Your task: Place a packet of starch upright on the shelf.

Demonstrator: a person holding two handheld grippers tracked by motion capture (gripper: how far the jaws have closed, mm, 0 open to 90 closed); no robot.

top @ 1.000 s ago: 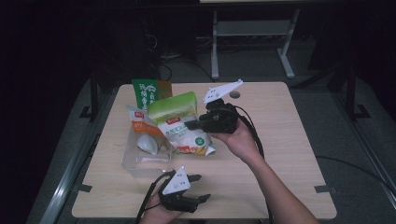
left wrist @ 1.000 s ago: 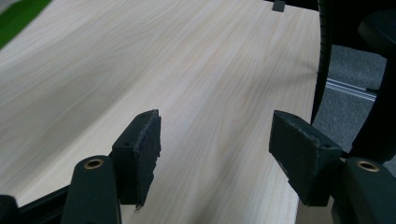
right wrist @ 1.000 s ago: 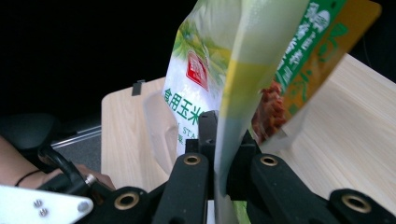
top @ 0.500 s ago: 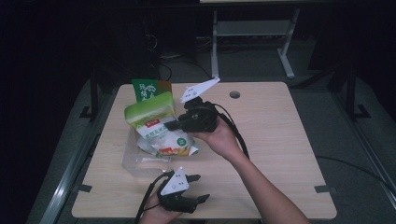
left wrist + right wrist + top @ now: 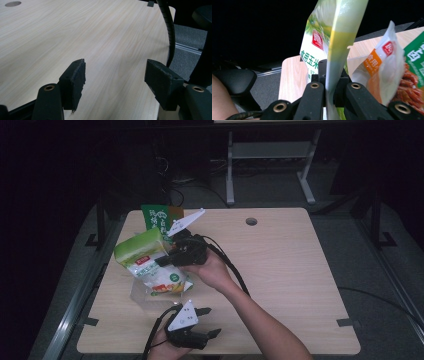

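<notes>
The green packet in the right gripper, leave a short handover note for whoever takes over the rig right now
Right gripper: shut on the edge of the green packet, held above the clear tray at the table's left side.
Left gripper: open, holding nothing, low over the wooden table at its near edge.
Things: an orange-labelled white packet lies in the tray; a dark green packet stands behind it.
Done: green packet gripped and lifted.
Left: it appears bound for the tray, so lower it in and release; whether the dark green packet follows I cannot tell.

"食用玉米" on green bag (image 5: 332, 37) (partly hidden)
</notes>
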